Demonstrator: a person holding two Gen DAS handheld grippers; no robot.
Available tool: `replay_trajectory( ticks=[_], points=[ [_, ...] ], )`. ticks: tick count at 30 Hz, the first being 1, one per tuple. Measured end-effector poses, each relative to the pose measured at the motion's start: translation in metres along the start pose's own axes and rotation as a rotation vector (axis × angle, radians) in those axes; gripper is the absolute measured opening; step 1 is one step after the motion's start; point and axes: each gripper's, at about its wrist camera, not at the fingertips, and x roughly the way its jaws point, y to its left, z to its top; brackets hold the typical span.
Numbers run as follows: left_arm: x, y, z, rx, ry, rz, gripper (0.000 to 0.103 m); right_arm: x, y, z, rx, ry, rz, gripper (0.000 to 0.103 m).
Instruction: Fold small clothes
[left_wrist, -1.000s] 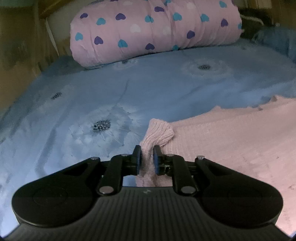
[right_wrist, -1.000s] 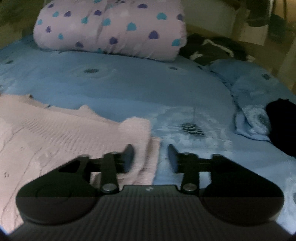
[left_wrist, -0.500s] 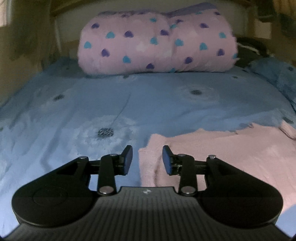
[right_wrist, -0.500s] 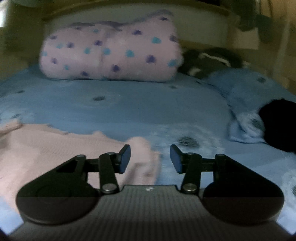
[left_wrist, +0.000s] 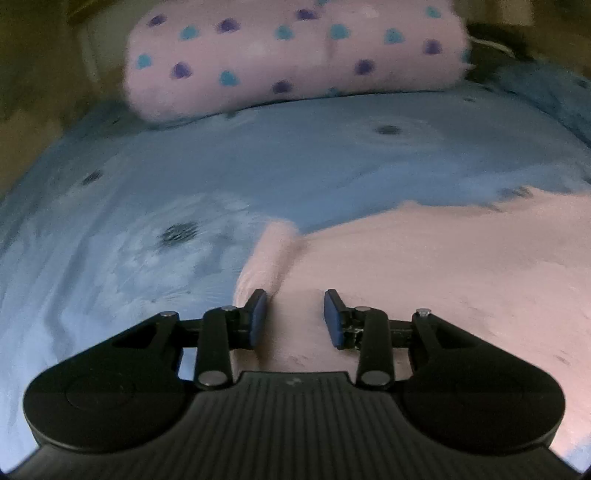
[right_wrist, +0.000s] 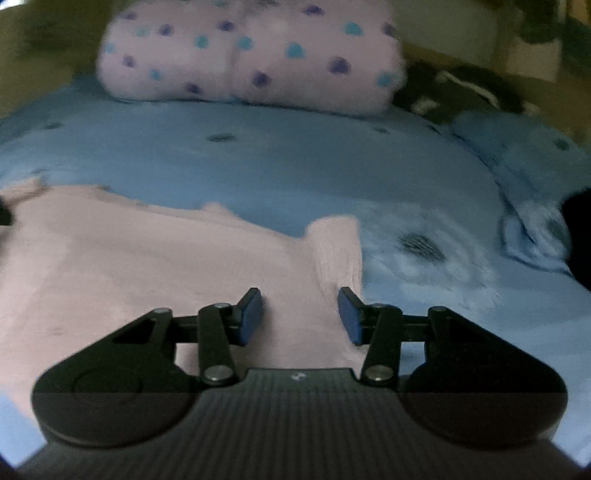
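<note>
A pink knitted garment (left_wrist: 424, 266) lies flat on the blue bedspread (left_wrist: 258, 162). In the left wrist view its short sleeve (left_wrist: 271, 247) points away at the garment's left edge. My left gripper (left_wrist: 295, 319) is open and empty, hovering over that left edge. In the right wrist view the same garment (right_wrist: 147, 258) fills the left half, with its other sleeve (right_wrist: 338, 247) at the right edge. My right gripper (right_wrist: 301, 319) is open and empty above the base of that sleeve.
A pink rolled quilt with coloured hearts (left_wrist: 295, 55) lies across the head of the bed, also in the right wrist view (right_wrist: 251, 55). A blue pillow (right_wrist: 524, 177) and dark items (right_wrist: 580, 232) lie at the right. The bed's left edge meets a wall.
My left gripper let go of the left sleeve and opened; the sleeve now lies flat. Both grippers drew back, then came forward again over the garment's edges. The right gripper stayed open.
</note>
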Motion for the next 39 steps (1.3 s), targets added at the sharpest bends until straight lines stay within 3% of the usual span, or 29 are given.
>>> replay_trajectory(
  ticks=[3, 5, 10, 16, 21, 28, 34, 39],
  points=[
    [0.008, 0.016, 0.002, -0.075, -0.006, -0.027, 0.042, 0.010, -0.018, -0.005, 0.088, -0.007, 0.010, 0.049],
    [0.008, 0.021, 0.003, -0.110, -0.006, -0.030, 0.042, 0.013, -0.028, -0.007, 0.146, -0.013, 0.010, 0.056],
    [-0.010, 0.020, 0.008, -0.103, -0.011, 0.005, 0.042, 0.011, -0.044, -0.016, 0.284, -0.022, 0.054, 0.058],
    [-0.054, 0.020, 0.015, -0.103, 0.000, -0.002, 0.044, -0.024, -0.047, -0.011, 0.293, -0.060, 0.016, 0.058],
    [-0.091, 0.004, 0.016, -0.051, 0.046, -0.006, 0.062, -0.069, -0.040, -0.009, 0.258, -0.100, 0.016, 0.058],
    [-0.132, -0.007, -0.005, -0.095, 0.106, -0.065, 0.073, -0.110, -0.015, -0.020, 0.252, -0.096, 0.047, 0.058],
    [-0.144, -0.015, -0.037, -0.091, 0.117, -0.023, 0.074, -0.130, -0.001, -0.047, 0.339, -0.086, 0.045, 0.058],
    [-0.129, -0.017, -0.055, -0.113, 0.144, -0.038, 0.074, -0.140, 0.009, -0.070, 0.378, -0.071, 0.008, 0.058]
  ],
)
